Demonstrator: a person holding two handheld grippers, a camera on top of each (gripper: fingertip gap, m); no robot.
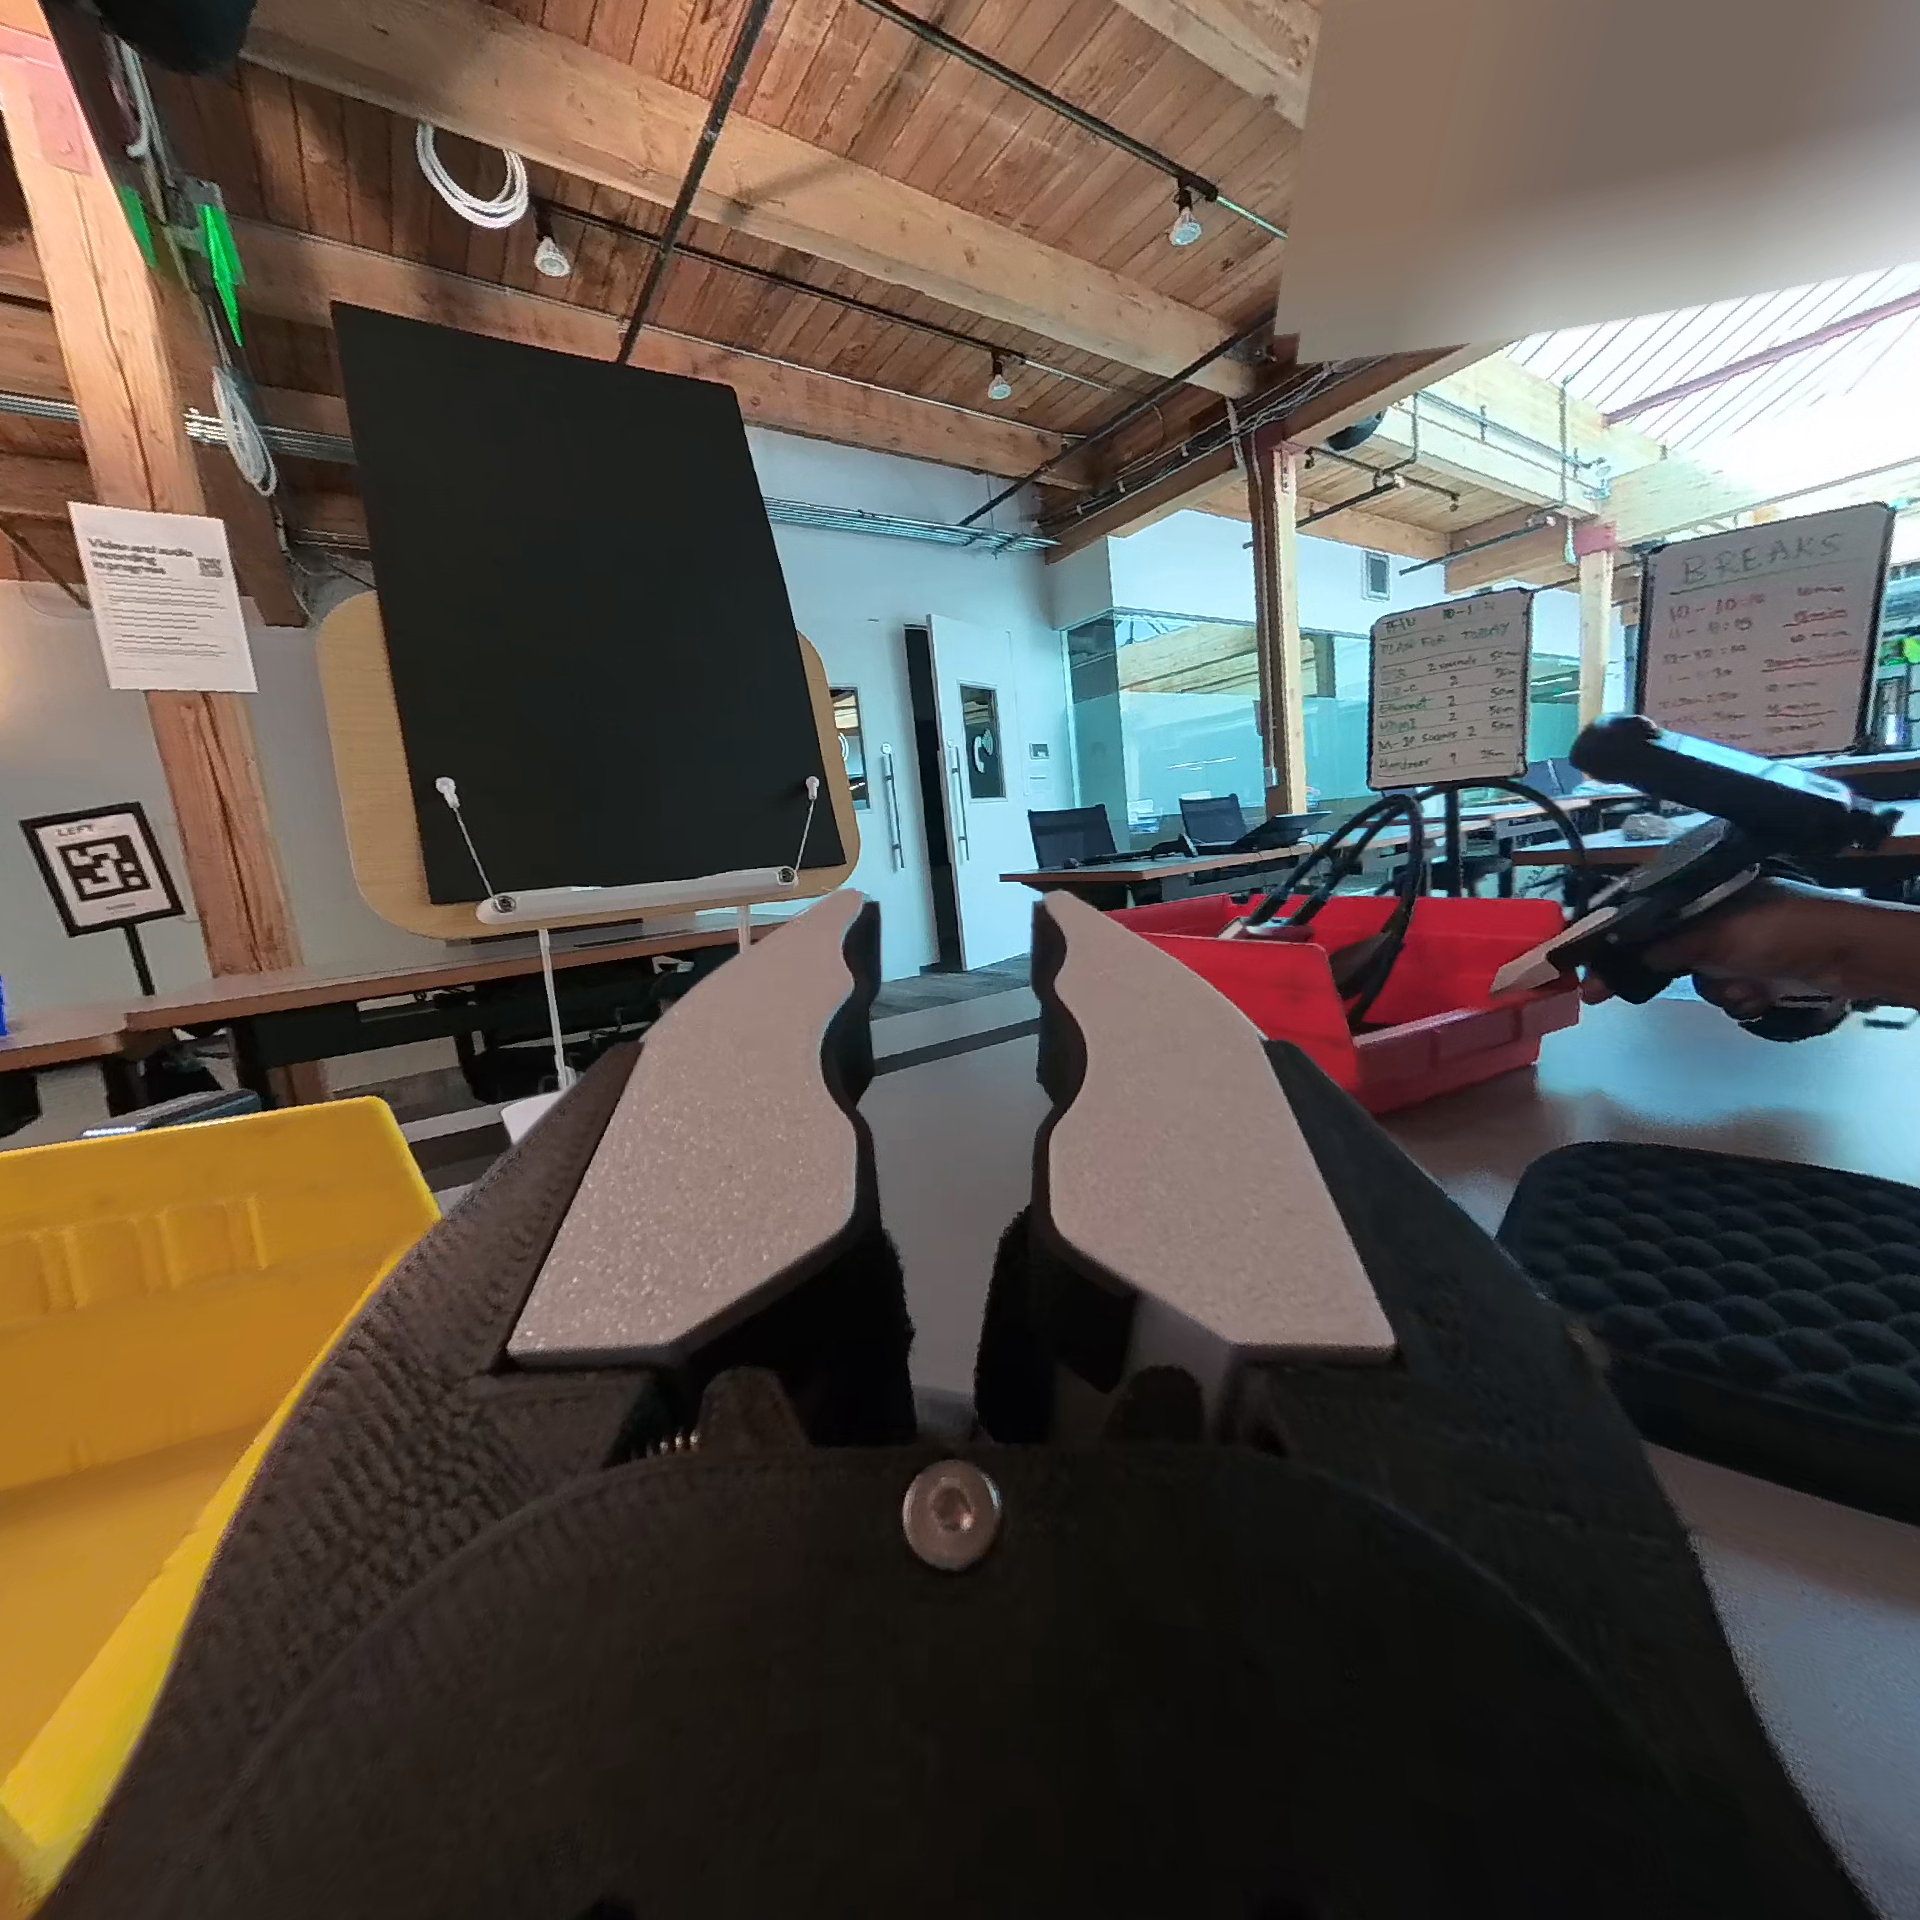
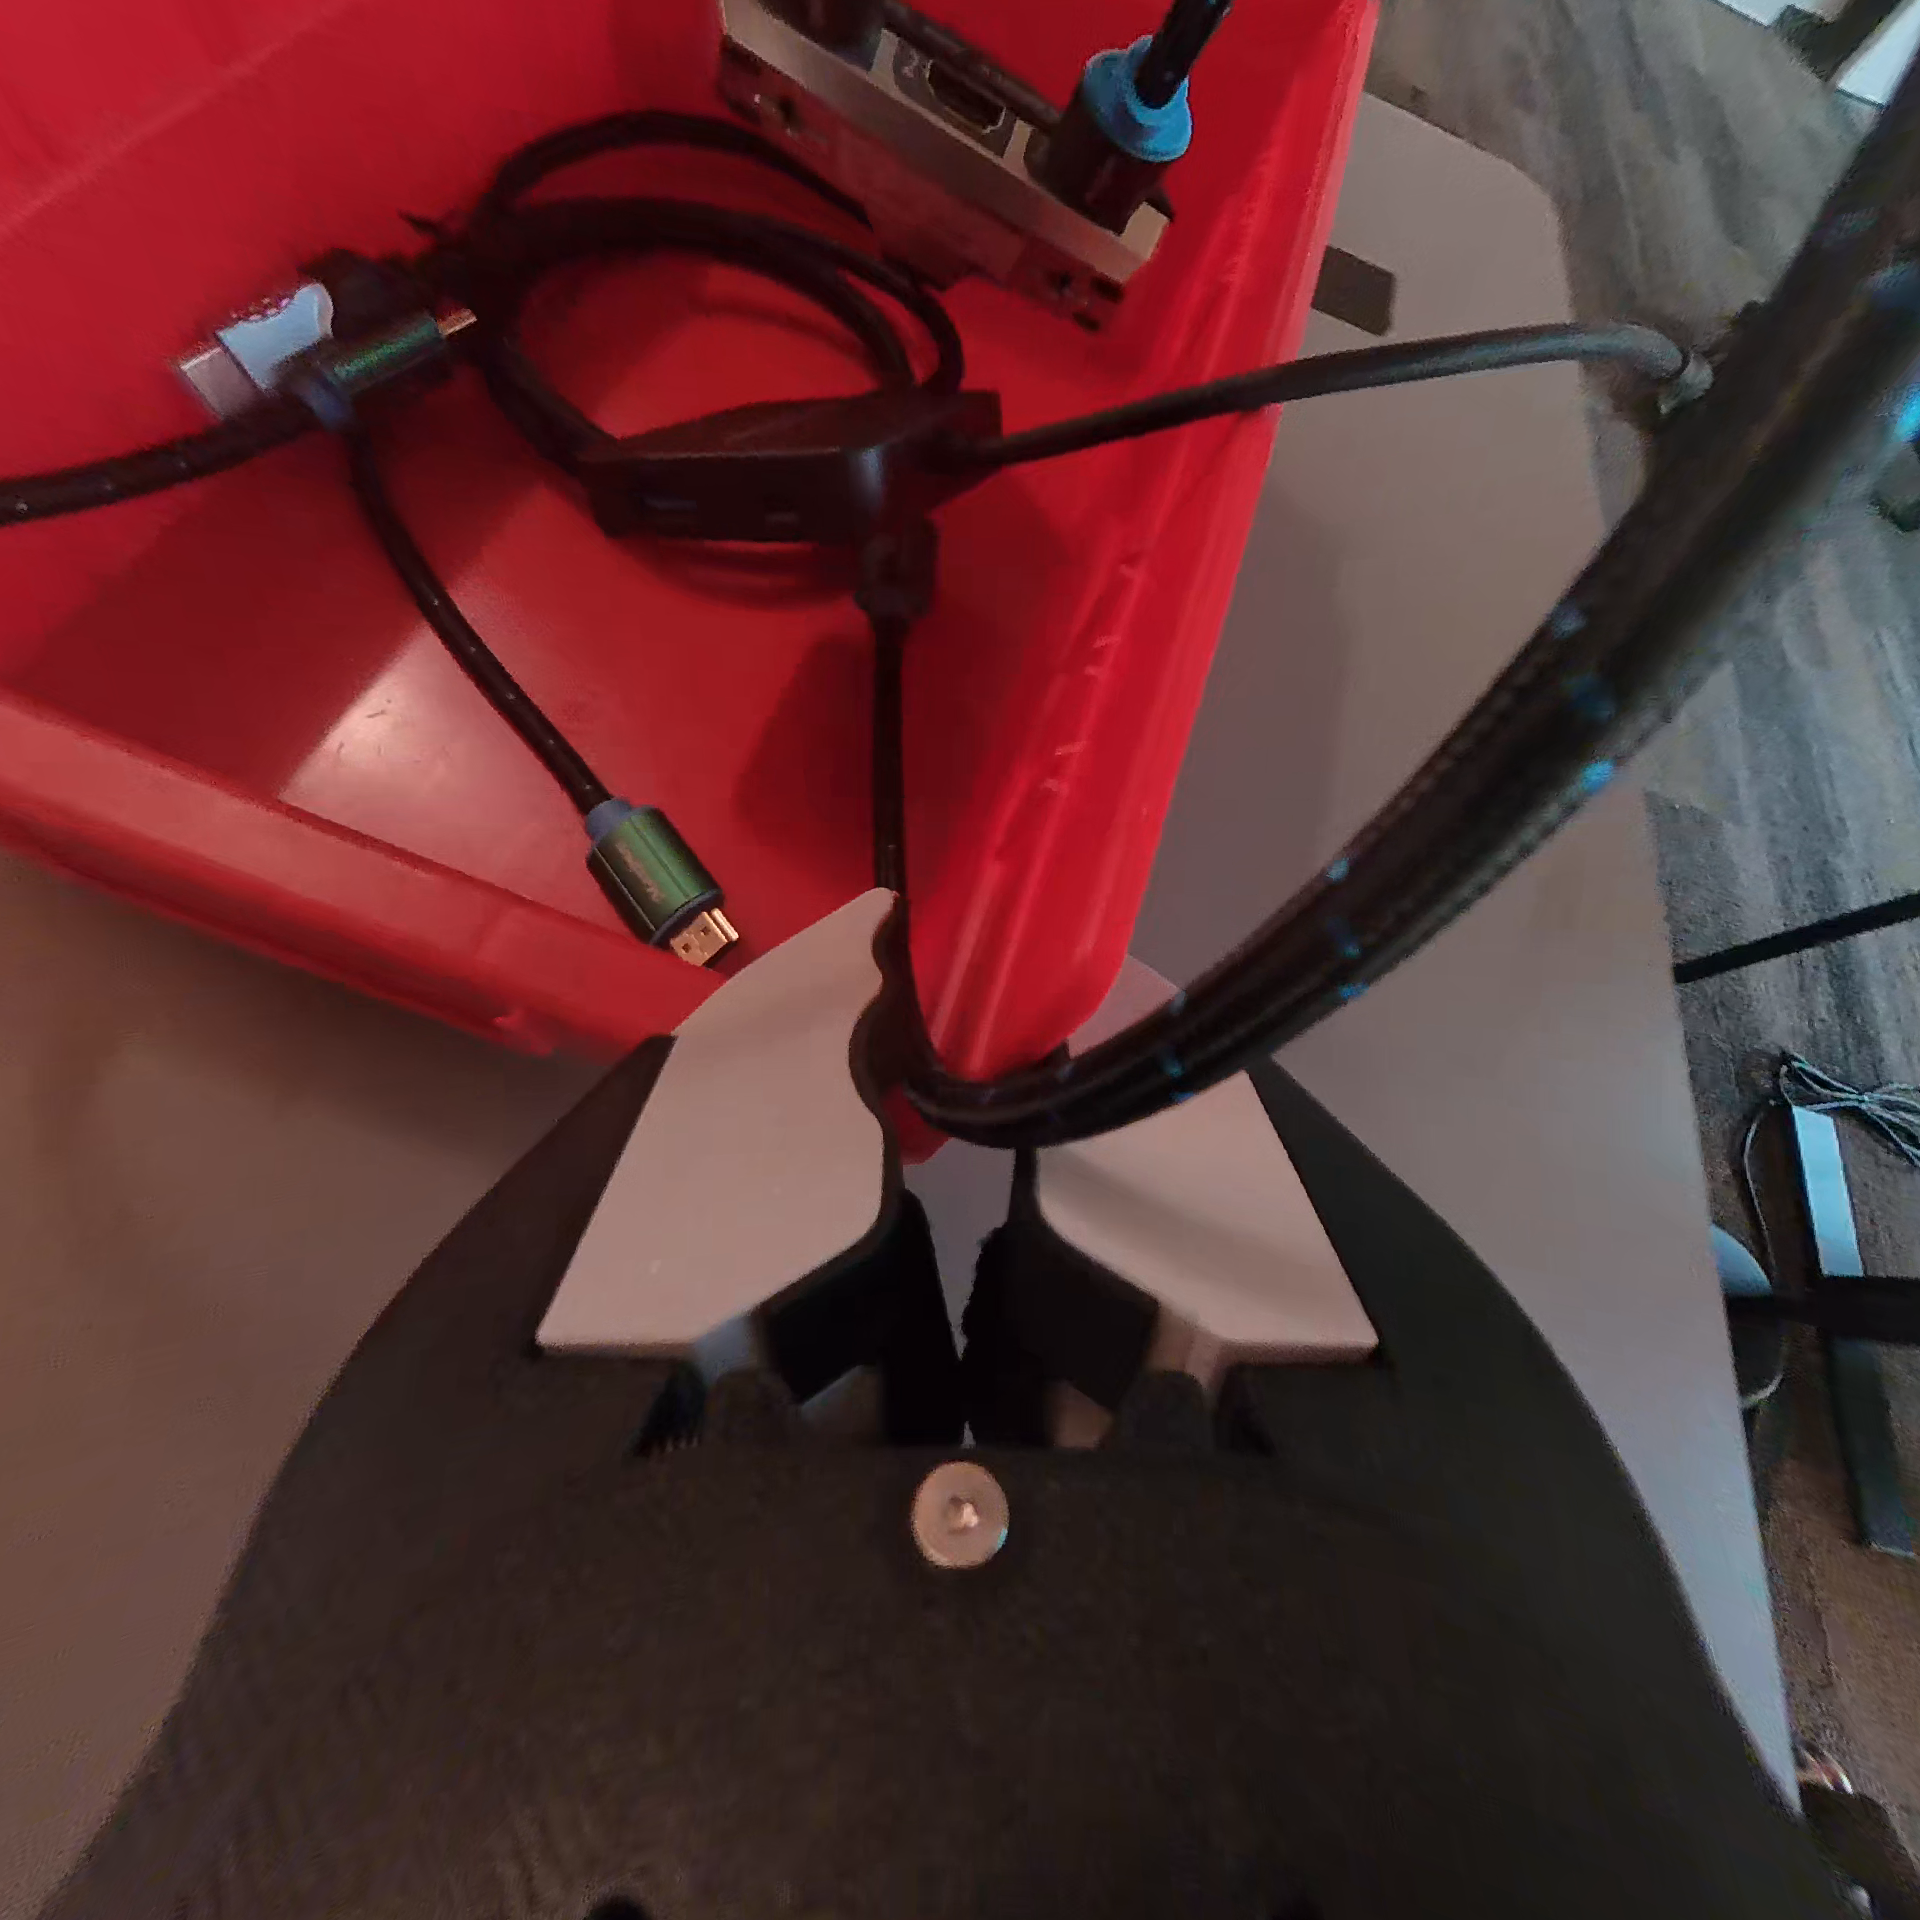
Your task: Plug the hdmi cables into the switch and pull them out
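Right gripper (image 2: pixel 940 1023) first: its grey-faced fingers are drawn nearly together, and a thick black braided cable with blue flecks (image 2: pixel 1455 831) lies across them, looping up and away to the right. A thinner black lead (image 2: pixel 888 748) runs down into the narrow gap between the fingers. Whether the fingers truly pinch either cable or the cables only drape there, I cannot tell; my guess is it's gathering slack off the bin wall.

Just ahead and slightly left of the fingertips, a loose green-sleeved HDMI plug with a gold tip (image 2: pixel 665 883) lies on the floor of the red plastic bin (image 2: pixel 1101 727). Its long axis runs diagonally, gold tip aimed back toward the gripper and to the right, cable trailing away up-left. That end is free, so plugging it looks like work not yet done.

Further ahead, a flat black adapter box (image 2: pixel 769 468) sits amid coiled cable. Farthest, at the top, the silver metal HDMI switch (image 2: pixel 977 177) leans in the bin, one port empty, and a blue-collared black plug (image 2: pixel 1117 135) seated beside it, pointing down into the switch.

The left gripper (image 1: pixel 951 935) waits well off to the side, fingers apart and empty, aimed level across the table, a yellow plastic bin (image 1: pixel 197 1299) at its left.
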